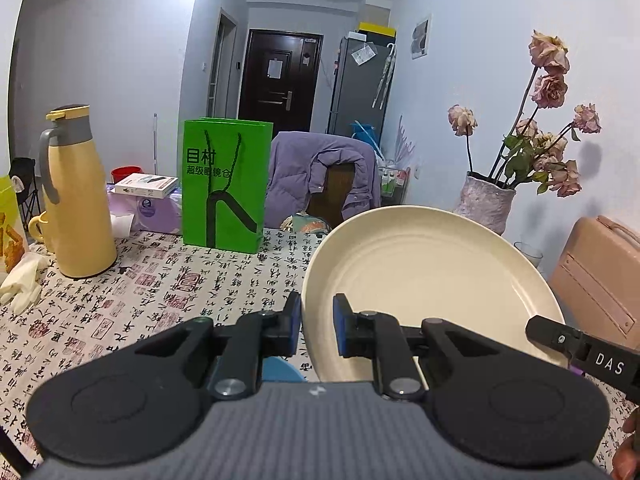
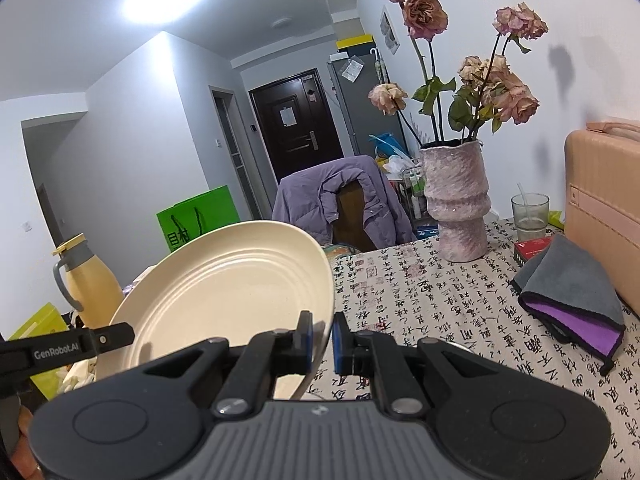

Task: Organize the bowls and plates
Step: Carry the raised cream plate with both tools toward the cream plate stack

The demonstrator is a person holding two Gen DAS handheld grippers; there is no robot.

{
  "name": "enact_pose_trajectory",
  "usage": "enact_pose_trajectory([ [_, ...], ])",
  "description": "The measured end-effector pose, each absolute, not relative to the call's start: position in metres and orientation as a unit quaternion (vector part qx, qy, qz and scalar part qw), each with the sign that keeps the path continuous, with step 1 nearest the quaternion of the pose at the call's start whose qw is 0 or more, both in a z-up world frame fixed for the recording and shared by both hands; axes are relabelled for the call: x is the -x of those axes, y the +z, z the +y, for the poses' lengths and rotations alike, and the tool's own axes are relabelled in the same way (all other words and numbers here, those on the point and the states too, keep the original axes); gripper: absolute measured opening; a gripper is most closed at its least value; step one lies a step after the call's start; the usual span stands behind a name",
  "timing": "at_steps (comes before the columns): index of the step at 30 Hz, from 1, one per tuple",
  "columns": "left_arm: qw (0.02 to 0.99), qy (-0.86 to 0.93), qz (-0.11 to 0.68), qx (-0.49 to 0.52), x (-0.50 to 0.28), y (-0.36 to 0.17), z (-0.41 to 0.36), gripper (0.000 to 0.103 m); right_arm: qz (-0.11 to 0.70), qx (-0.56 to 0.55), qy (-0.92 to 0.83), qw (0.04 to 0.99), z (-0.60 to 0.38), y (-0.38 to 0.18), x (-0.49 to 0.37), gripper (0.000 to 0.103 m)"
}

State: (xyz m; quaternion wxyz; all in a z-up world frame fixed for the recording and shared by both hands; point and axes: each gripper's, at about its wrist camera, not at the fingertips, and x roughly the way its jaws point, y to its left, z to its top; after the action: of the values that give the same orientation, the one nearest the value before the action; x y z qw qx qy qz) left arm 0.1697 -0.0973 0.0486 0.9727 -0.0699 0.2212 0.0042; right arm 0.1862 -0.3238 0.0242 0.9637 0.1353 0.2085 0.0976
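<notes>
Both tools pinch the cream plate (image 1: pixel 424 276): left tool (image 1: pixel 317 326), right tool (image 2: pixel 322 340). Uneven pull could slip it toward the vase (image 2: pixel 458 204).

Black tongs (image 1: pixel 317 326), blue pads (image 2: pixel 309 336)

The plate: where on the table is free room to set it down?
Bare tablecloth lies between thermos, green bag and plate; also before the vase, left of the grey cloth. Crowded: left edge and right edge by the suitcase.
</notes>
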Motion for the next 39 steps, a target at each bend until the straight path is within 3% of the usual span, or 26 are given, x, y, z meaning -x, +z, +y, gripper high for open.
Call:
enact_pose_trajectory([
  [39, 0.974, -0.007, 0.203, 0.104, -0.092, 0.023, -0.047, 0.017, 0.211, -0.126, 0.117, 0.962, -0.284, 0.0, -0.118, 0.01],
])
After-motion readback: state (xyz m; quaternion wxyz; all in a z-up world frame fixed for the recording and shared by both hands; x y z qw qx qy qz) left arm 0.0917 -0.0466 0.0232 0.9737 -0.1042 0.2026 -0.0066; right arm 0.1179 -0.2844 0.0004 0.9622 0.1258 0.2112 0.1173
